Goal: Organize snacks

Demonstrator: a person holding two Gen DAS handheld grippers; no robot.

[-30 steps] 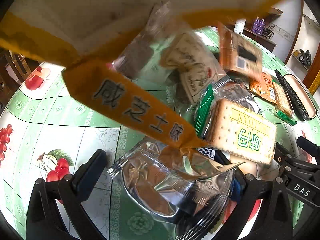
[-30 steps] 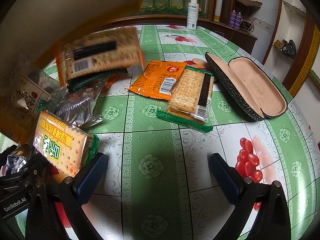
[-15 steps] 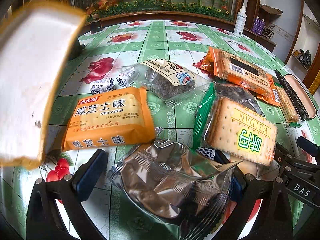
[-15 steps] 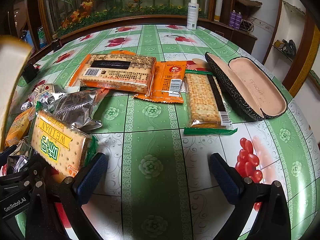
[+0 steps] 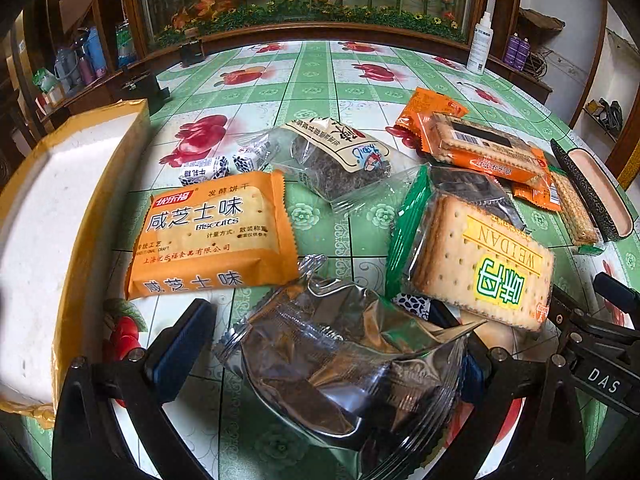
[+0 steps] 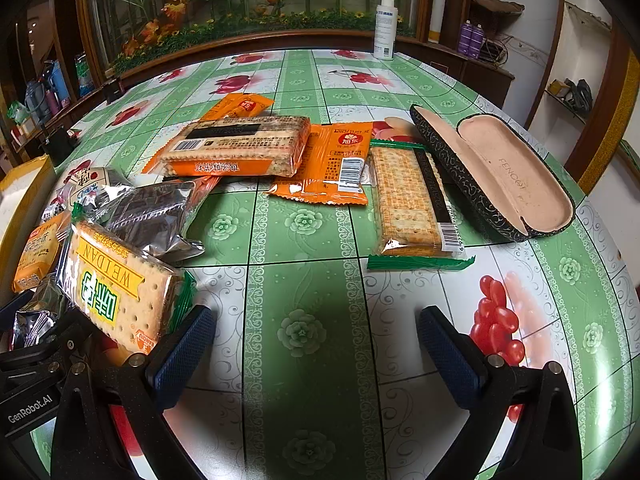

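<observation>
Several snack packs lie on the green flowered table (image 6: 304, 336). In the left wrist view my left gripper (image 5: 328, 356) is open, and a silver foil pack (image 5: 344, 368) lies between its fingers. Beyond are an orange biscuit pack (image 5: 208, 232), a WEIDAN cracker pack (image 5: 476, 260), a clear dark-snack pack (image 5: 340, 156) and two small candies (image 5: 224, 166). My right gripper (image 6: 316, 344) is open and empty over bare table. Ahead lie an orange cracker pack (image 6: 240, 146), a flat orange pack (image 6: 332, 164) and a green-edged cracker pack (image 6: 408, 200). The WEIDAN pack (image 6: 116, 284) is at its left.
A white box with yellow tape (image 5: 52, 232) stands at the table's left. An open glasses case (image 6: 500, 172) lies at the right. A spray bottle (image 6: 385, 26) stands at the far edge. The other gripper's body (image 5: 600, 364) is at the right of the left view.
The box was tipped over the table and snacks fell out. It has swung away to the left and now stands there. The packs have settled. Both grippers stayed put.
</observation>
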